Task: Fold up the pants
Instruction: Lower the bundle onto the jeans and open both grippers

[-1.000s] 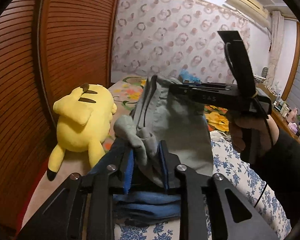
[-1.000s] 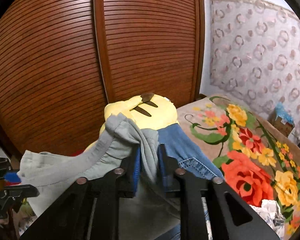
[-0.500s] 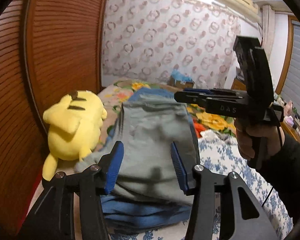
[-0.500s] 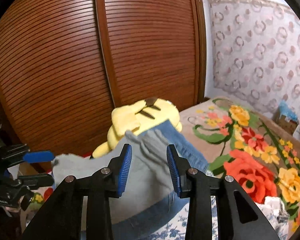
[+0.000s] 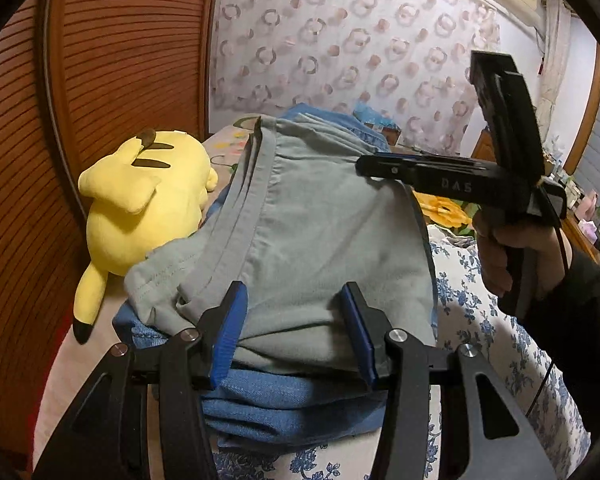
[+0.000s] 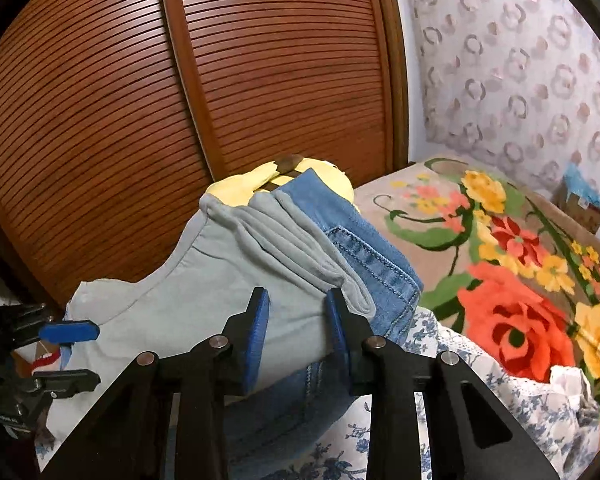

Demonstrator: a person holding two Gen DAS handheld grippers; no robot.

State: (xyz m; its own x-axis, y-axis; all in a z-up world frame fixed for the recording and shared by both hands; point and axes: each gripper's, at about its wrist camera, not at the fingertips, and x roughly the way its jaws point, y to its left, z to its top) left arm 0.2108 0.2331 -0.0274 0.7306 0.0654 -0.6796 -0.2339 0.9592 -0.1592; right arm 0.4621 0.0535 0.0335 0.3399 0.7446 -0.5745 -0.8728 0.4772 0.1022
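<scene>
Folded grey pants (image 5: 320,232) lie flat on a stack of blue jeans (image 5: 284,404) on the bed. My left gripper (image 5: 294,334) stands open at the pants' near edge, grey cloth between its blue pads but not pinched. My right gripper (image 6: 296,332) hovers over the pants (image 6: 204,292) near their waistband. Its jaws are closing, with cloth between the pads and a gap on both sides. The jeans (image 6: 380,264) stick out to the right underneath. Each gripper shows in the other's view: the right gripper (image 5: 366,166) over the pants' far edge, the left gripper (image 6: 70,356) at the left.
A yellow plush toy (image 5: 140,208) lies left of the stack against slatted wooden wardrobe doors (image 6: 180,100). A flowered blanket (image 6: 500,280) covers the bed to the right, with a blue-and-white sheet (image 5: 472,320) nearer. A person's hand (image 5: 500,256) holds the right gripper.
Both grippers let go of the bunched grey cloth, and the pants dropped flat onto the jeans. Both grippers came down closer to the stack; the right jaws have narrowed again.
</scene>
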